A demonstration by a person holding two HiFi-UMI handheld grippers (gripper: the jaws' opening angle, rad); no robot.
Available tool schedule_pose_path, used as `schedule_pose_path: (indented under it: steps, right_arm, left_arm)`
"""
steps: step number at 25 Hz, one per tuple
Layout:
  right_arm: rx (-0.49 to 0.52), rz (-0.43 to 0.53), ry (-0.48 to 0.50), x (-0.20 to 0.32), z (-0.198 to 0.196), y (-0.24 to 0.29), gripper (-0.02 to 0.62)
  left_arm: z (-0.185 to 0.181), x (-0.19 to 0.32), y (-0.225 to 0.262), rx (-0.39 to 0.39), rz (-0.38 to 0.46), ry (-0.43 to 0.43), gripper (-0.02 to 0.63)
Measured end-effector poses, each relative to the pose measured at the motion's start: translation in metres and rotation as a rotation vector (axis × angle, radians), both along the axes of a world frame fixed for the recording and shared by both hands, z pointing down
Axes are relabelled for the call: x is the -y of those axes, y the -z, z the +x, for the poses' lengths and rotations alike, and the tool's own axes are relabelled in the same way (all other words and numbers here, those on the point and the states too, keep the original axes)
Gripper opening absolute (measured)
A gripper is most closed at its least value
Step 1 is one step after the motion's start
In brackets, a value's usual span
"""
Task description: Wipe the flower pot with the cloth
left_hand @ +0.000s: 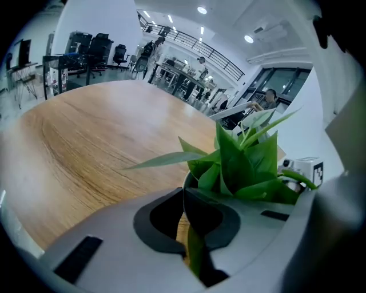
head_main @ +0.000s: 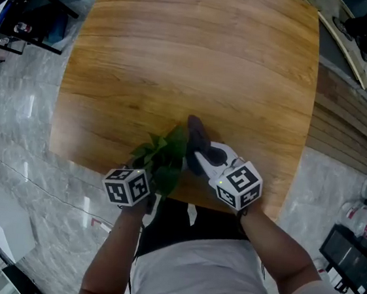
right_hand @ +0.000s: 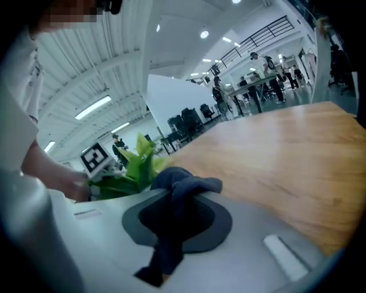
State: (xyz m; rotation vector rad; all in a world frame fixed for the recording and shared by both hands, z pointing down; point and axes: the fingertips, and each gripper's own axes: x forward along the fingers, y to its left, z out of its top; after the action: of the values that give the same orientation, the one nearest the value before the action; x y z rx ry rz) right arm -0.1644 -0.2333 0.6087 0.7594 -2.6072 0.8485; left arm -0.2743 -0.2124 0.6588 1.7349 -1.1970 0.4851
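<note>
Left gripper [left_hand: 186, 212], fingers closed, pinches a pale, leafy flower pot [left_hand: 185, 184] by its rim; right gripper [right_hand: 171, 212] fingers clamp a dark crumpled cloth [right_hand: 186, 183]. Near the wooden bench [head_main: 193, 58] edge, hard wiping could tip the pot off.

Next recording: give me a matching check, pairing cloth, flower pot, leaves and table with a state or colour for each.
Things:
1. cloth
2. flower pot
3. leaves
4. table

States:
A. green, standing above the rim
B. light-brown wood
C. pinched in the right claw
D. gripped at its rim by the left claw

Pairs: 1-C, 2-D, 3-A, 4-B
</note>
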Motion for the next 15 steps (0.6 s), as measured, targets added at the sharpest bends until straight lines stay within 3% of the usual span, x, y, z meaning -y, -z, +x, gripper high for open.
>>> schedule_pose_path:
  steps: [3,5,9,11,15]
  right_arm:
    - [0.082,0.068,0.044,-0.014,-0.015,0.039,0.034]
    - [0.073,0.087,0.029,-0.015,-0.012,0.03,0.034]
    - [-0.076,0.031,-0.078,-0.002,0.018,-0.037,0.032]
    - [-0.176,0.01,-0.086,0.001,0.03,-0.063,0.032]
    - [-0.241,0.091,-0.106,0.01,0.043,-0.047,0.032]
  left_arm:
    - [0.001,0.0,-0.001,0.006,-0.01,0.004,0.015]
    - [0.0,0.0,-0.001,0.004,-0.015,0.008,0.017]
    - [0.002,0.002,0.001,0.009,-0.012,0.01,0.017]
    - [0.005,0.004,0.003,0.013,-0.007,0.007,0.015]
    - [0.012,0.005,0.007,0.01,-0.01,0.009,0.015]
